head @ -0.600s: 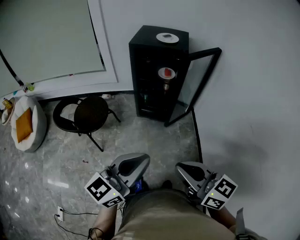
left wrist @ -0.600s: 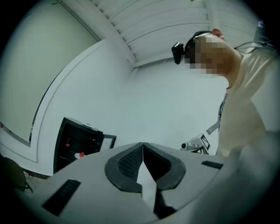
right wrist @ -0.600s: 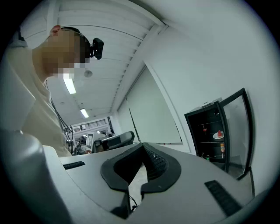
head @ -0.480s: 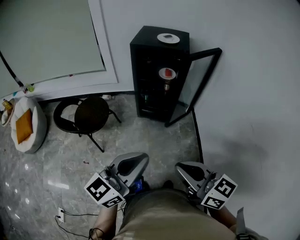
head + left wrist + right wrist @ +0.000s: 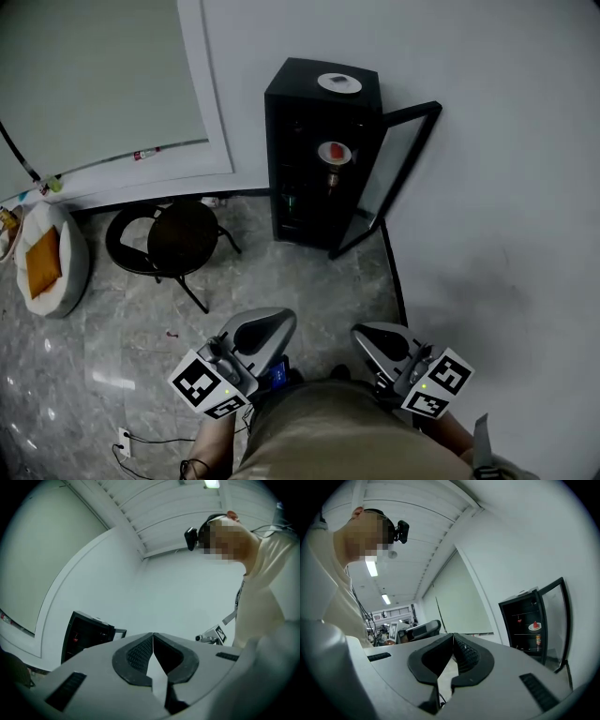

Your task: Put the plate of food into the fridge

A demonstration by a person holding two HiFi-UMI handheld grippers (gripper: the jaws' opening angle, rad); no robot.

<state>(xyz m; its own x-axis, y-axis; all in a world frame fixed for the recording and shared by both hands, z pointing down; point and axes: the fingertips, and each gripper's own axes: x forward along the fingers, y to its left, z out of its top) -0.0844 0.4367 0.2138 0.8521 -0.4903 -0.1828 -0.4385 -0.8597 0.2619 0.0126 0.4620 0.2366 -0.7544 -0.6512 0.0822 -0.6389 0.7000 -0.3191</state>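
Apparently unchanged: plate (image 5: 335, 152) inside fridge (image 5: 298, 105), left tongs (image 5: 153, 634), right tongs (image 5: 453, 634) shut.

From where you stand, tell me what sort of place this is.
Probably an office or lab corner, not a home kitchen: a small black glass-door fridge stands open on a polished grey stone floor by a bare white wall, and the right gripper view shows strip ceiling lights over cluttered desks.

The fridge (image 5: 298, 141) is black, the plate (image 5: 334, 153) white with red food, the floor (image 5: 309, 286) grey and veined, the stool (image 5: 183, 228) black.
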